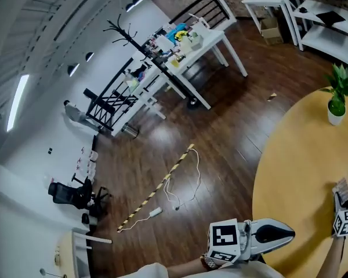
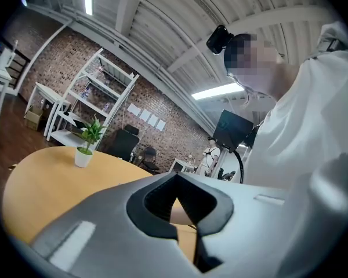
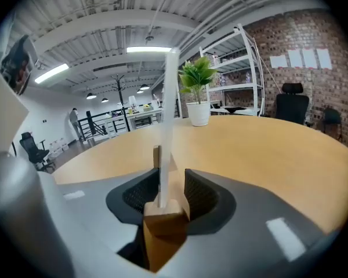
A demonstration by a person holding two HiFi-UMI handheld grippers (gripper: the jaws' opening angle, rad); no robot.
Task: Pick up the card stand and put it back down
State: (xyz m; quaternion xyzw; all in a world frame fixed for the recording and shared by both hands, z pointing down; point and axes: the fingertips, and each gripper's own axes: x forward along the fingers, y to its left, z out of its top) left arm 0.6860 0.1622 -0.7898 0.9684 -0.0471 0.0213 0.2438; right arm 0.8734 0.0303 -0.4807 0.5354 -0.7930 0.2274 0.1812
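Closest in on the head view, down at 5 o'clock, the left gripper (image 1: 281, 234) hangs by the near rim of the round wooden table (image 1: 296, 167). Out at 4 o'clock the right gripper (image 1: 343, 193) sits right on the frame's edge, partly cut off, and whatever it carries is too small to read from up here. A potted plant (image 1: 338, 97) stands at 3 o'clock. Over to the left gripper view: its jaws are pressed together with nothing in them, only a chink of tabletop showing through. The person's white clothing (image 2: 313, 126) blocks everything from 1 to 4 o'clock. Now the right gripper view, the one that matters: the jaws are clamped on the wooden base of the card stand (image 3: 164, 210), low toward 6 o'clock, its clear panel edge-on and running up to 12 o'clock. The grasp looks made, so the pick-up seems to be the step in hand. Next comes a straight lift with the panel kept upright, then a flat set-down. The base's underside is hidden behind the jaws, so I can't tell whether it rests on the table or hangs clear.
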